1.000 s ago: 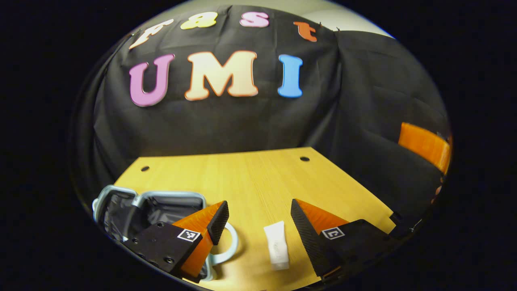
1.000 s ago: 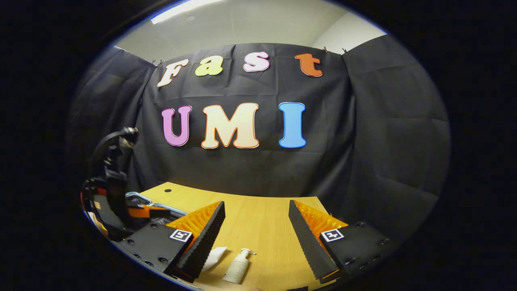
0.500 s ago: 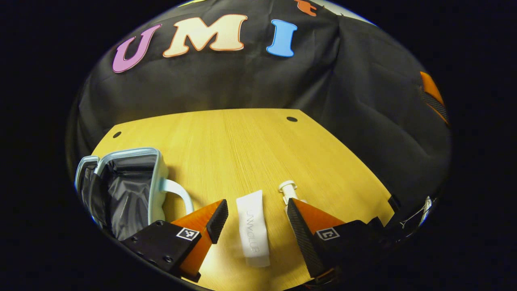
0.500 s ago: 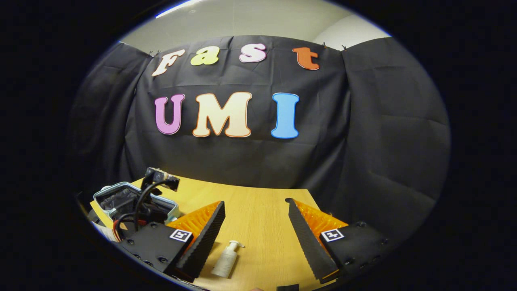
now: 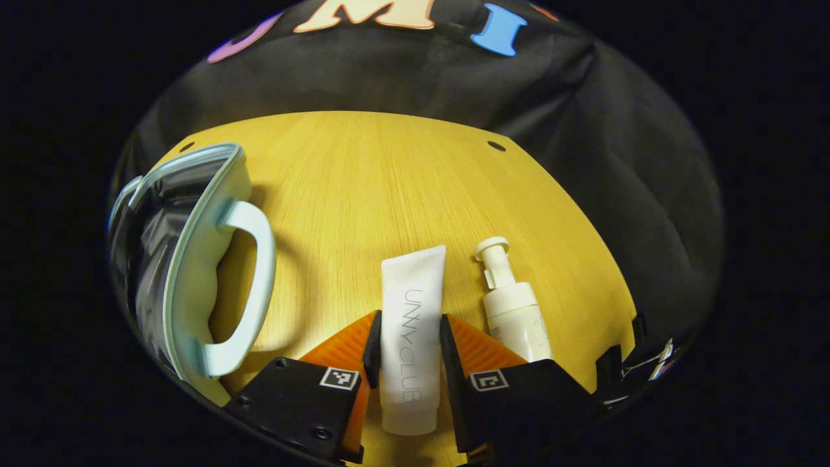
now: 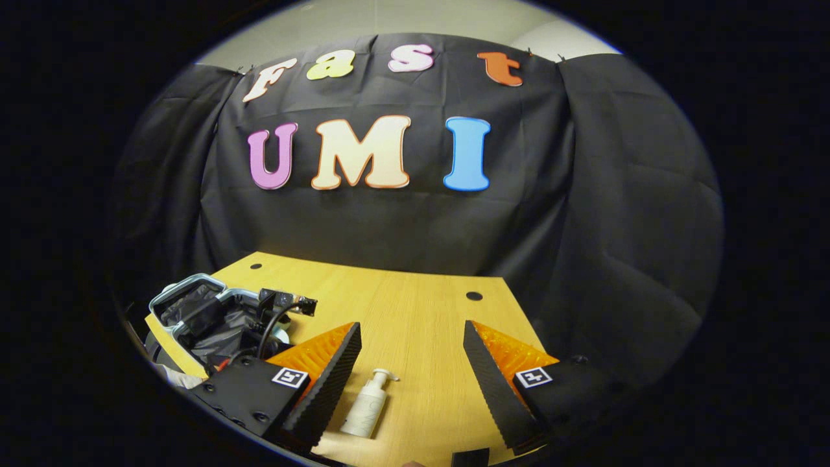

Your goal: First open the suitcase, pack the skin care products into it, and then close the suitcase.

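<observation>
A white tube point(image 5: 413, 285) lies flat on the wooden table point(image 5: 363, 181), and my left gripper point(image 5: 410, 327) is shut on it, one finger pressing each side of its lower half. Just right of it lies a white pump bottle point(image 5: 512, 311), nozzle pointing away. The pale blue suitcase point(image 5: 194, 259) stands open at the left, showing its dark lining and a curved handle. In the right gripper view my right gripper point(image 6: 412, 334) hangs open above the table, with the pump bottle point(image 6: 366, 408) lying low between its fingers. The open suitcase point(image 6: 188, 308) sits far left there, partly hidden by the left gripper's body point(image 6: 272, 311).
Black cloth walls close off the back and right of the table point(image 6: 415, 305). Two small round holes point(image 6: 474, 296) mark the tabletop's far edge. Bare wood stretches between the suitcase and the two products.
My left gripper has dropped lower and moved forward over the tube, and its fingers have shut onto it. The right gripper has tilted slightly, still open.
</observation>
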`<state>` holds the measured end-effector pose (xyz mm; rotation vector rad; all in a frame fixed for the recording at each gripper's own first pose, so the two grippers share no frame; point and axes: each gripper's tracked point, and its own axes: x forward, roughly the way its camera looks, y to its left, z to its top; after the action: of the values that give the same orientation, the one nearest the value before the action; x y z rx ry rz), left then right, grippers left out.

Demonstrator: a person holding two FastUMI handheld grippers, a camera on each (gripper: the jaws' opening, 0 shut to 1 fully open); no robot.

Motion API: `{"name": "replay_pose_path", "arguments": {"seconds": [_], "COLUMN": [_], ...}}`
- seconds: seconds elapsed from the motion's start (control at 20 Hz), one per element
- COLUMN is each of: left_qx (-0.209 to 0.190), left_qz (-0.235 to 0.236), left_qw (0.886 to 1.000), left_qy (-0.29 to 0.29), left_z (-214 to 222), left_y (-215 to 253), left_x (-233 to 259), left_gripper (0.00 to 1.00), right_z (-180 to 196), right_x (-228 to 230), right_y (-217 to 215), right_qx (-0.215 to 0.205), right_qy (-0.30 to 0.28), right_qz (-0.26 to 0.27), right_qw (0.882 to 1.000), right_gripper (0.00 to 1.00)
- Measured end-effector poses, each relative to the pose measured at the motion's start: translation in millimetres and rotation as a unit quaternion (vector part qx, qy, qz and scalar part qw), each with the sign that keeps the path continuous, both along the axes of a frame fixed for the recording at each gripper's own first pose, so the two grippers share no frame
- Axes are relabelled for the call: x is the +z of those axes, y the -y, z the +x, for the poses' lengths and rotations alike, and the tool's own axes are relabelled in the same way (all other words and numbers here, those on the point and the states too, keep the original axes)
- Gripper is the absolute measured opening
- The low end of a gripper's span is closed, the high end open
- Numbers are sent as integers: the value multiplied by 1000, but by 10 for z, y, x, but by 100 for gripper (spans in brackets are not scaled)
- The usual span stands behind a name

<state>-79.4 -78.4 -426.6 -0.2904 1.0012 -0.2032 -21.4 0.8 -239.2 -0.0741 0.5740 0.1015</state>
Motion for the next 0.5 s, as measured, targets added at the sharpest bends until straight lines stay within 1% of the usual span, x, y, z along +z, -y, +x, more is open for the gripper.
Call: {"name": "replay_pose_path", "arguments": {"seconds": [0.05, 0.1, 0.15, 0.2, 0.25, 0.3, 0.4, 0.5], "left_qx": [4, 17, 24, 33, 42, 46, 38, 24], "left_qz": [-11, -23, -35, -45, -55, -62, -58, -42], "left_qw": [1000, 1000, 999, 998, 998, 997, 998, 999], "left_qy": [-14, 0, -5, -4, -3, -5, -1, 7], "left_z": [-73, -28, -39, -46, -30, -39, -33, -22], "left_y": [3, -14, -11, -33, -49, -49, -29, -29], "left_x": [-24, 10, -15, 17, -5, 11, 9, 15], "left_gripper": [46, 42, 40, 35, 33, 22, 22, 22], "right_z": [-2, -5, -14, -18, -44, -67, -134, -173], "right_x": [-98, -226, -353, -513, -638, -789, -1061, -1325], "right_y": [-30, -71, -119, -160, -191, -231, -295, -374], "right_qx": [1, 3, 5, 7, 8, 9, 14, 19], "right_qy": [-14, -32, -50, -71, -92, -111, -147, -186], "right_qz": [3, 6, 12, 15, 16, 18, 18, 17], "right_qw": [1000, 999, 999, 997, 996, 994, 989, 982], "right_gripper": [100, 100, 100, 100, 100, 100, 100, 100]}}
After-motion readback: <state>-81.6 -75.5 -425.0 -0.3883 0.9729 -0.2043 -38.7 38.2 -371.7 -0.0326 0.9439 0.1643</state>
